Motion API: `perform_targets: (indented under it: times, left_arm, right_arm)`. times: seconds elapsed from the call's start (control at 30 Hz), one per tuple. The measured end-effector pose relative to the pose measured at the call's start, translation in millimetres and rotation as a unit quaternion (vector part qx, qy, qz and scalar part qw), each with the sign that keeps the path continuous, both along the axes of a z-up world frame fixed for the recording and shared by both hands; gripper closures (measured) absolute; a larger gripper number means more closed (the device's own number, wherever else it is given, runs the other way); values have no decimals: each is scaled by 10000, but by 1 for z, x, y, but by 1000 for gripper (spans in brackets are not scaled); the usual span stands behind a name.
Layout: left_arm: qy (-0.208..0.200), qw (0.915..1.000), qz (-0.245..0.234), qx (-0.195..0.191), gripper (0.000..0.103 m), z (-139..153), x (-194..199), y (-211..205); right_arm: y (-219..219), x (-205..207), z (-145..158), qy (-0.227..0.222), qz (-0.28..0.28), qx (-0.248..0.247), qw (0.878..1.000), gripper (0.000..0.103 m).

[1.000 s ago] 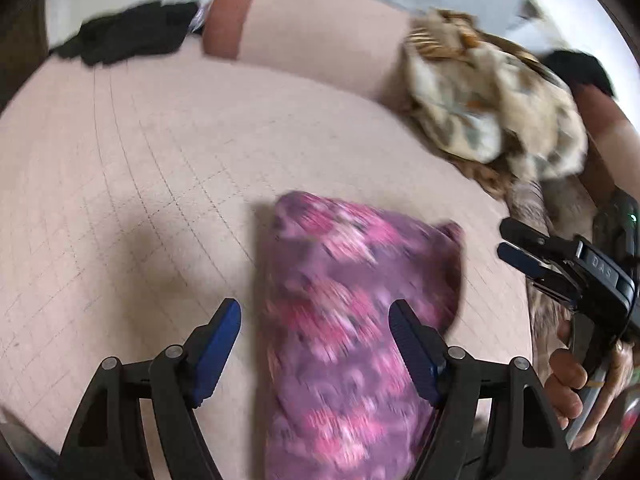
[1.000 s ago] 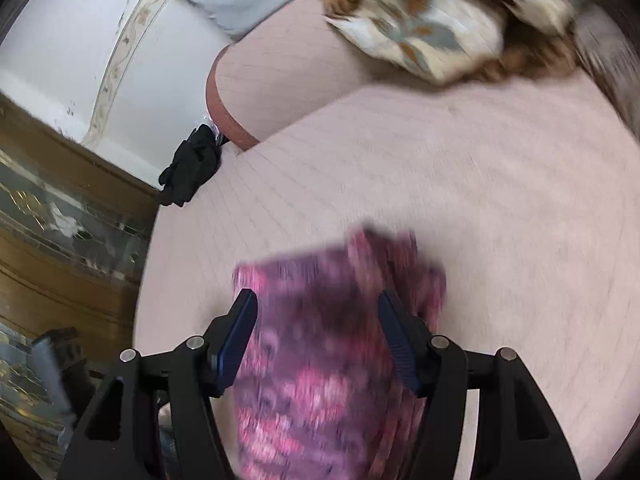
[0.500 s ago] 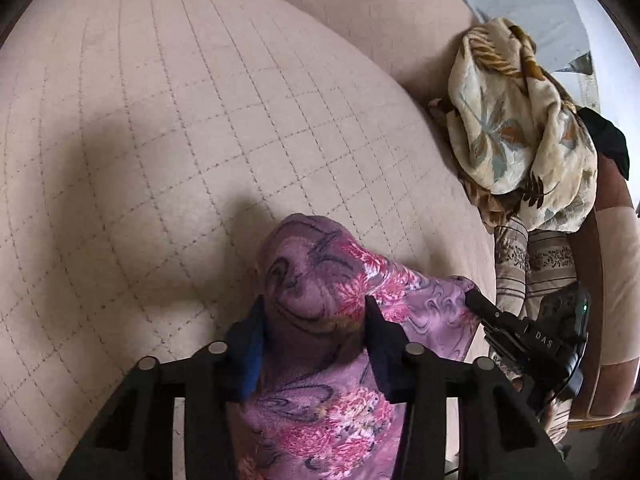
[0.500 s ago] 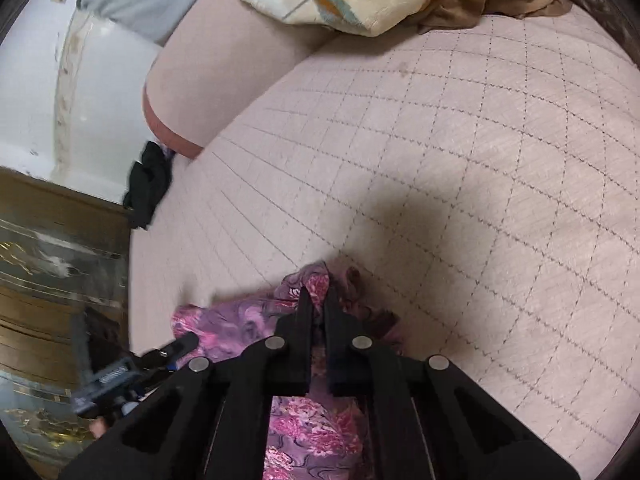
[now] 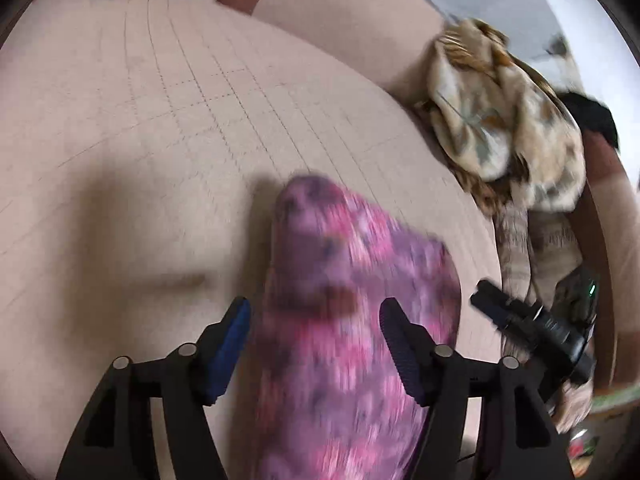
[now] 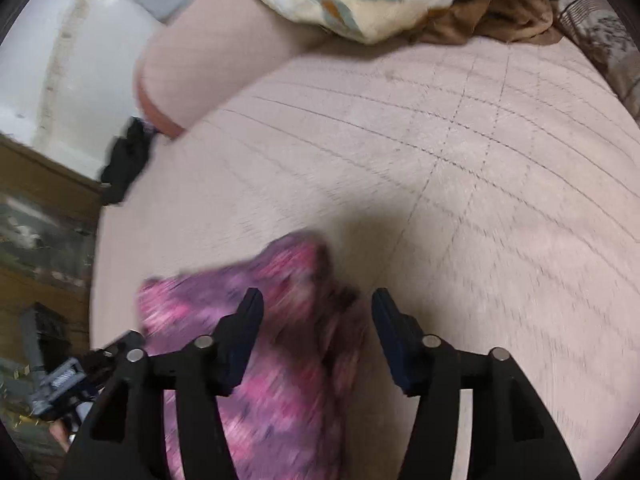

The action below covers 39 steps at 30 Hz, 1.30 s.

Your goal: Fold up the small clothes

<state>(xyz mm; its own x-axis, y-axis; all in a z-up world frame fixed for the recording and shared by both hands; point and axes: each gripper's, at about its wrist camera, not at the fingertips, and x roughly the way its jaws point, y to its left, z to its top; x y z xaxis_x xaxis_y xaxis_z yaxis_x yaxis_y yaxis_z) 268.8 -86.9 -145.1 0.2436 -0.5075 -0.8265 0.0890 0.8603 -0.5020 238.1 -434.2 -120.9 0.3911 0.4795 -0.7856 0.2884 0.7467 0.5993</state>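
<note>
Between our jaws lies the purple floral garment [image 5: 344, 320], on the quilted cushion [image 5: 160, 140]. Both the left gripper [image 5: 314, 328] and right gripper [image 6: 318, 320] are opening (pads clear of cloth), probably letting the fold settle.

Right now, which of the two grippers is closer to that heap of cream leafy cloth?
The right gripper. It sits between the purple floral garment and the cream leafy cloth; the left gripper is further away, its opening jaws straddling the garment.
</note>
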Motion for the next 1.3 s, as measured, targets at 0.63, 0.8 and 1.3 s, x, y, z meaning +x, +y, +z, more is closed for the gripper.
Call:
perform_targets:
  times: [0.63, 0.8, 1.3]
  left_arm:
    - [236, 9985, -492, 24, 83, -40, -126, 21]
    - [-38, 9963, -688, 503, 75, -45, -130, 8]
    - [-427, 9984, -371, 54, 25, 10, -44, 21]
  right_arm:
    - [64, -139, -7, 971, -515, -451, 9929, 94]
    - [83, -127, -18, 1460, -250, -1440, 9784, 96]
    - [26, -65, 33, -216, -323, 267, 9989, 17]
